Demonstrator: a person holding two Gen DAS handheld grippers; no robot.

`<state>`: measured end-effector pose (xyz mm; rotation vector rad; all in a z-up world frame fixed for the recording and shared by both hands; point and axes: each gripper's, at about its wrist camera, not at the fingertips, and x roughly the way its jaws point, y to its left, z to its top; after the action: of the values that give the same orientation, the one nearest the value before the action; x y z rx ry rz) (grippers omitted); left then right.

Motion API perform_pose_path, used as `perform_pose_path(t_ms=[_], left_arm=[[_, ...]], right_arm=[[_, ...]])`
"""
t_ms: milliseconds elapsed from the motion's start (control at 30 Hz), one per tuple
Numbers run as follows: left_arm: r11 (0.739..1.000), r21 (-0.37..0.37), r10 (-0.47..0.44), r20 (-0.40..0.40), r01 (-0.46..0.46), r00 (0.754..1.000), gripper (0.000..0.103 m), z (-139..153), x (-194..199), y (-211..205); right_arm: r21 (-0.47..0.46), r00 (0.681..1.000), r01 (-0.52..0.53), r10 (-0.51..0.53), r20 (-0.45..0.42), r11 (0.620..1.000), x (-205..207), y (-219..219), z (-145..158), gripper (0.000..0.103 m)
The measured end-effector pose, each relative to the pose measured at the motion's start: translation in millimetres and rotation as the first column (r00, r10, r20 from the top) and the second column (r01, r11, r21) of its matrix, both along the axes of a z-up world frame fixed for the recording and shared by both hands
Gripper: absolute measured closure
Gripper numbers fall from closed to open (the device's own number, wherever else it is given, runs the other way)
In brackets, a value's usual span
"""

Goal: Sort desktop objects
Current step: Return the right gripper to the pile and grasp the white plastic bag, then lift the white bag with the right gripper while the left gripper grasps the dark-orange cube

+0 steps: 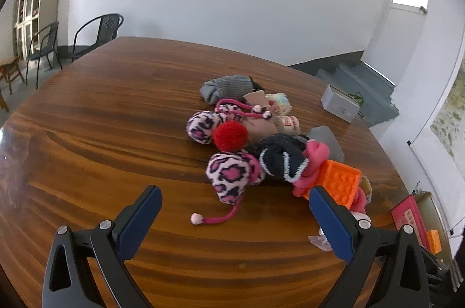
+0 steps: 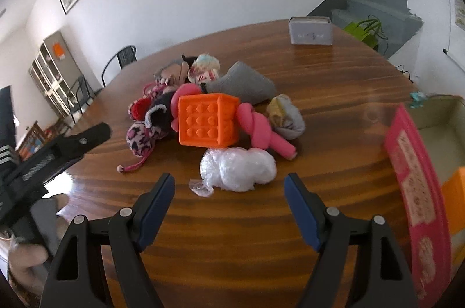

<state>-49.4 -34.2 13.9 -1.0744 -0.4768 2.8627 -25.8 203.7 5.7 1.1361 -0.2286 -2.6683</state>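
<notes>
A heap of small things lies on the round wooden table [image 1: 101, 133]. It holds an orange studded cube [image 2: 207, 120] [image 1: 340, 180], a knotted pink tube [image 2: 261, 130], a crumpled clear plastic bag [image 2: 238, 168], pink leopard-print earmuffs [image 1: 229, 177] with a red pompom [image 1: 231, 135], and rolled grey socks [image 1: 226, 88]. My left gripper [image 1: 235, 199] is open just short of the leopard piece. My right gripper [image 2: 229, 183] is open, right in front of the plastic bag. The left gripper [image 2: 72, 143] also shows at the left of the right wrist view.
A pink-sided cardboard box [image 2: 412, 174] stands at the table's right edge with something orange inside. A grey box [image 2: 310, 30] sits at the far side of the table. Black chairs [image 1: 98, 35] and a cabinet [image 1: 35, 3] stand by the wall. A hand [image 2: 26, 252] holds the left tool.
</notes>
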Motion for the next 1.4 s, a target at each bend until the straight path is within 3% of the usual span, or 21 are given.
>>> perform_pose_path(t_ms=[233,367,567,700,800,1200,1400], left_arm=[[0.999,0.047,-0.007,0.044,0.005,0.999,0.001,-5.0,1.2,-3.7],[0.999,0.032,-0.023,0.049,0.021,0.999,0.001,-7.4,0.6,1.7],[0.999,0.041,-0.028,0.068,0.025,0.997,0.001,-12.0,-1.5,3.4],[0.999,0.043,-0.027,0.072,0.024,0.997,0.001,-14.2,-2.0,4.5],[0.999,0.036,-0.031,0.065,0.028,0.997,0.001,-14.2,-1.4,6.5],[0.996,-0.013,-0.089,0.025,0.09,0.996,0.001,-14.9,0.3,26.1],[0.991,-0.036,-0.129,0.009,0.129,0.992,0.001,-14.1,1.1,40.3]], right_arm=[[0.061,0.999,0.007,-0.01,0.053,0.998,-26.5,-9.8,-10.1,0.022],[0.092,0.997,0.007,-0.014,0.075,0.996,-38.8,-14.1,-17.5,0.022],[0.052,0.993,0.005,-0.011,0.116,0.999,-48.3,-5.7,-27.3,0.023],[0.058,0.995,0.004,-0.01,0.098,0.998,-42.9,-1.5,-24.1,0.035],[0.054,0.997,-0.012,0.009,0.07,0.998,-30.8,0.2,-17.9,0.051],[0.057,0.999,0.021,-0.023,0.042,0.998,-16.0,14.8,-13.4,0.056],[0.042,0.995,0.098,-0.098,-0.001,0.994,-11.3,29.6,-4.7,0.056]])
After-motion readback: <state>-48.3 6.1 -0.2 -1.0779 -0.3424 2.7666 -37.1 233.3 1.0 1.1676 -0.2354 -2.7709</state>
